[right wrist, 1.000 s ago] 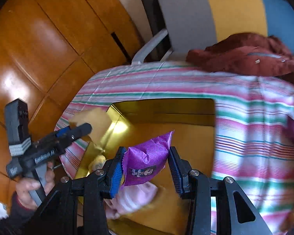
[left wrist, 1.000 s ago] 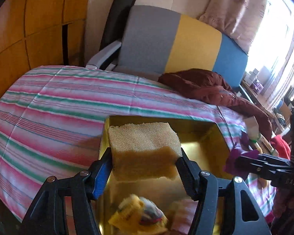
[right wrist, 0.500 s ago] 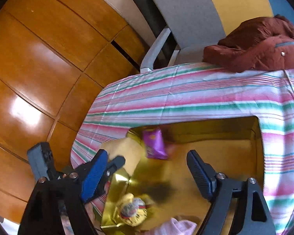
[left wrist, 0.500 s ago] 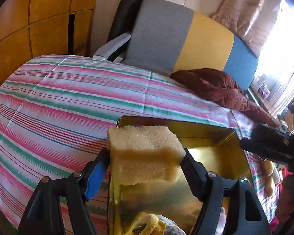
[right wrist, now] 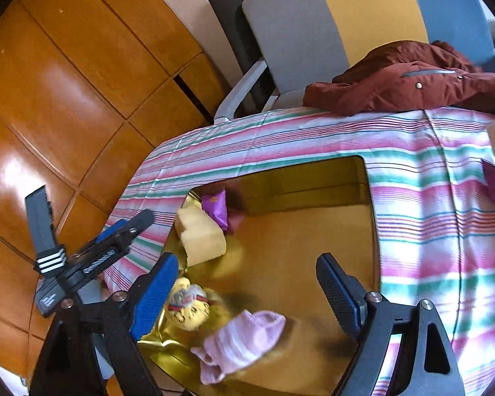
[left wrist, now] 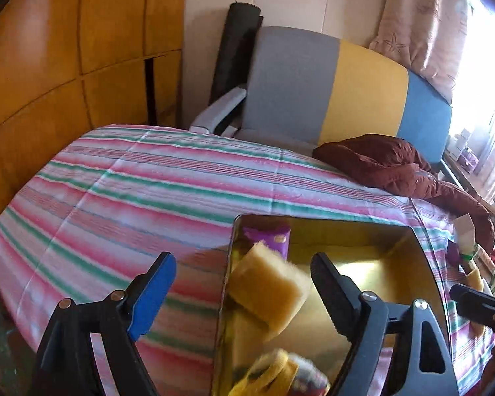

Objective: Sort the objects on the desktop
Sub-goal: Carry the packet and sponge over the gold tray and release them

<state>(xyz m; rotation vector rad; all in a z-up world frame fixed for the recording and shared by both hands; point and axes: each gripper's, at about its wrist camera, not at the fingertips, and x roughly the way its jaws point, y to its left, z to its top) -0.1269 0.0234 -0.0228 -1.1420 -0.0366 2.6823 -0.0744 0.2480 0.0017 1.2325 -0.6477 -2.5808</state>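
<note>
A gold tray (left wrist: pixel 392 257) (right wrist: pixel 313 231) lies on the striped tablecloth. The yellow sponge (left wrist: pixel 267 287) (right wrist: pixel 201 234) is loose at the tray's left side, blurred, free of my fingers. A purple snack packet (left wrist: pixel 269 237) (right wrist: pixel 216 206) lies in the tray's far left corner. A yellow patterned pouch (right wrist: pixel 186 307) and a pink striped sock (right wrist: pixel 237 340) lie at the tray's near edge. My left gripper (left wrist: pixel 244 283) is open and empty above the tray's left rim. My right gripper (right wrist: pixel 247 283) is open and empty above the tray.
The striped tablecloth (left wrist: pixel 132 191) covers the table. A dark red jacket (left wrist: pixel 396 165) (right wrist: pixel 412 79) lies at the far edge against a grey, yellow and blue chair (left wrist: pixel 330 92). Small boxes and a purple packet (left wrist: pixel 462 241) sit at the right. Wooden wall panels stand on the left.
My left gripper opened and let the sponge drop into the tray. My right gripper let go of the purple packet, which now lies in the tray's far corner, and drew back.
</note>
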